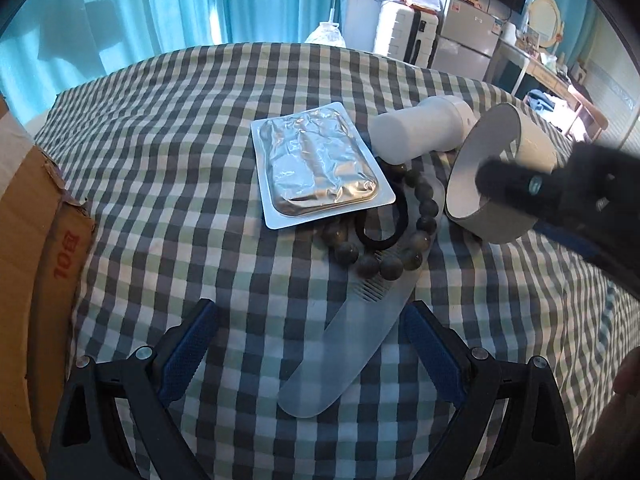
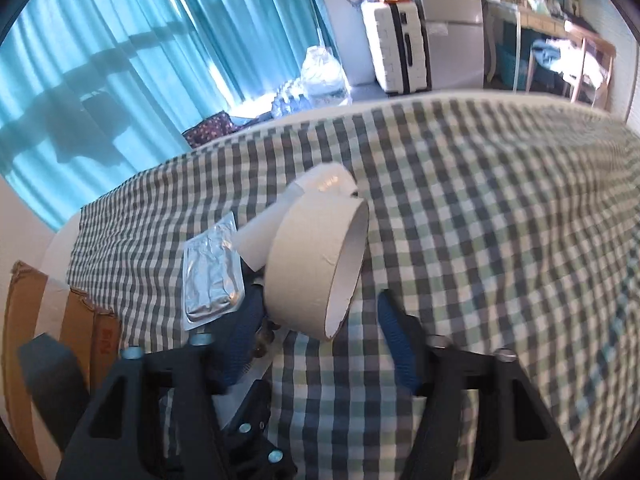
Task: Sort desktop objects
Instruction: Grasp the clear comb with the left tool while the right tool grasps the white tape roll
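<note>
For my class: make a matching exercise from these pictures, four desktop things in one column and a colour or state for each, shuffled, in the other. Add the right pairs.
Things:
1. foil pack
2. hair tie
3. comb
4. cardboard ring

Descriptions:
A. black loop
B. frosted, see-through, lying flat between the open left claw fingers
C. silver, crinkled
D. tilted on its edge, beside the right claw

Pairs: 1-C, 2-A, 3-B, 4-D
</note>
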Demonstrator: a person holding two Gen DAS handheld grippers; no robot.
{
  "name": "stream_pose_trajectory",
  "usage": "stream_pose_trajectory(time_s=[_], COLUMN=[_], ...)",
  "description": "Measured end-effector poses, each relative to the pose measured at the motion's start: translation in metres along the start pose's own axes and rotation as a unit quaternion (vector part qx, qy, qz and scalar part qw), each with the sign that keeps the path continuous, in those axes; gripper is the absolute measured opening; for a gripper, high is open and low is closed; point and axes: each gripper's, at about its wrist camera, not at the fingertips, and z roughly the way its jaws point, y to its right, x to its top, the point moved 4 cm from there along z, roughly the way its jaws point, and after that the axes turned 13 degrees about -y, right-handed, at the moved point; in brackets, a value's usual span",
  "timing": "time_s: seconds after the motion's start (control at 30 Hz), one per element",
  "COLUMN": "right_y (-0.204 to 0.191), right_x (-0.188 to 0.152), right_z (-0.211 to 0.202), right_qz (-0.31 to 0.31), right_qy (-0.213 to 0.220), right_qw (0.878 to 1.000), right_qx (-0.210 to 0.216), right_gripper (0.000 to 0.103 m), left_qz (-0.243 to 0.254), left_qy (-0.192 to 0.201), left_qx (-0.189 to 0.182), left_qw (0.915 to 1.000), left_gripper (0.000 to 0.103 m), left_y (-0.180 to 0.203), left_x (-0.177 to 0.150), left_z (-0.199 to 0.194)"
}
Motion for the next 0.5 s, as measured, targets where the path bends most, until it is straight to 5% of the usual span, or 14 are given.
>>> stream_pose_trajectory(time_s=[0.03,0.2,0.5], right_y=[0.004,0.022,0.065], right_x=[-0.003,-0.03,-0.084], right_z=[0.001,-0.016,-0.06], right_qz=[0.004,-0.011,0.008], right_qy=[-0.002,-0.012,-0.029], right_qw=[1.0,1.0,0.999], right_qx=[-0.003,-0.019,-0.029], right_gripper=[0.03,0.029,0.03], left_qz=[0.009,0.08,0.136], left_qy=[0.001,-0.01,-0.047], left_qx=[-0.001,-0.01,0.003], left_qw=[1.0,0.9967,0.9896], left_gripper=[0.086,0.041,0.025], left_y=[0.0,0.011,0.023], left_x=[-0.001,-0.007,-0.041], left_z=[0.0,-0.006,-0.026])
